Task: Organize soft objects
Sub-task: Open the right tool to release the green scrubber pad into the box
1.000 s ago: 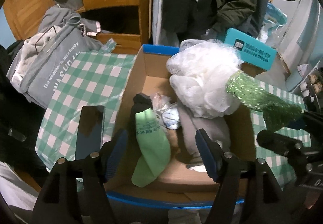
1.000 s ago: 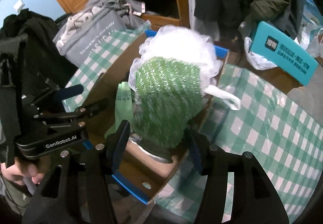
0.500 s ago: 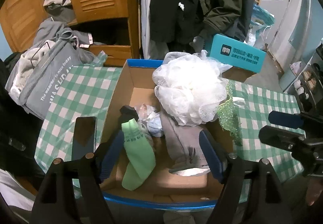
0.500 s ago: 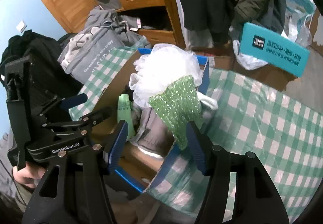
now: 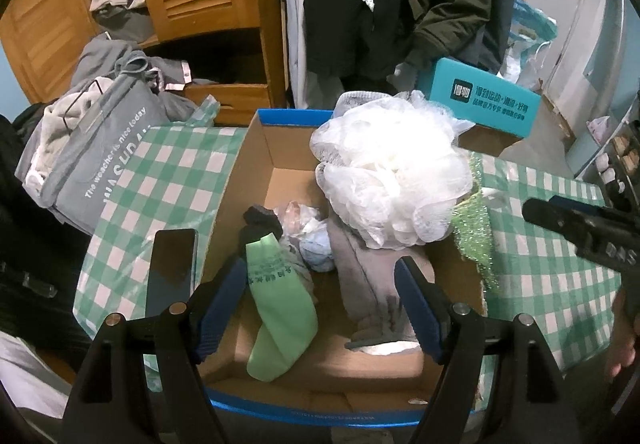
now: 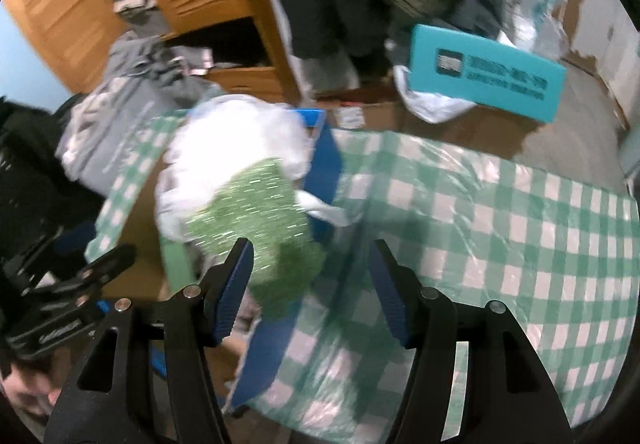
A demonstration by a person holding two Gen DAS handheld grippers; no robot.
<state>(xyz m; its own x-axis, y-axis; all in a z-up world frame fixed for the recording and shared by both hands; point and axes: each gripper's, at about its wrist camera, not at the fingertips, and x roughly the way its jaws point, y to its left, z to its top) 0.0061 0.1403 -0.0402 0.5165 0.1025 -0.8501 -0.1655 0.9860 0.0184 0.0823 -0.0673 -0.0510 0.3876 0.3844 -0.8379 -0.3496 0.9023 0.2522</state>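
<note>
Cardboard box (image 5: 256, 180) on a green checked cloth (image 6: 500, 228). A green sparkly cloth (image 5: 474, 240) drapes over the box's right wall, long axis running down the wall, beside the white mesh pouf (image 5: 392, 180). A green sock (image 5: 280, 308) lies lengthwise inside, toe toward the camera. Left gripper (image 5: 320, 308) and right gripper (image 6: 312, 292): fingers spread, nothing between them
</note>
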